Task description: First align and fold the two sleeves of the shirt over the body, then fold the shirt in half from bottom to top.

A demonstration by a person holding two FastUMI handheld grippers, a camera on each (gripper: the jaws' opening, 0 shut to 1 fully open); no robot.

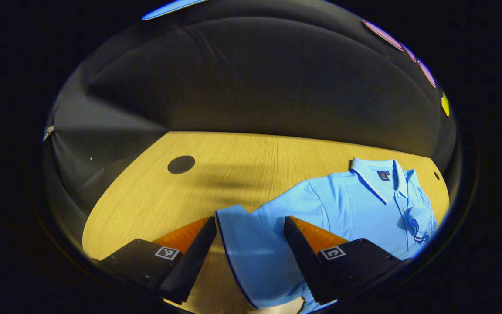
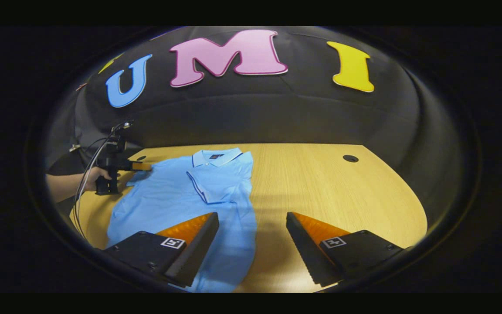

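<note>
The shirt (image 2: 181,196) hem is cut off below both gripper views

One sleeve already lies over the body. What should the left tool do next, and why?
Probably close the left tool on the spread sleeve and carry it over the shirt. Its fingers stand open with that sleeve's edge between them, flat on the table, while the other sleeve is folded onto the chest.

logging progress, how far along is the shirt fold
Done: one sleeve already lies folded over the body of the blue polo shirt. In hand: the left gripper, fingers open, hovers at the other sleeve, which lies flat on the wooden table. Left: folding that sleeve, then the bottom-to-top fold.
</note>
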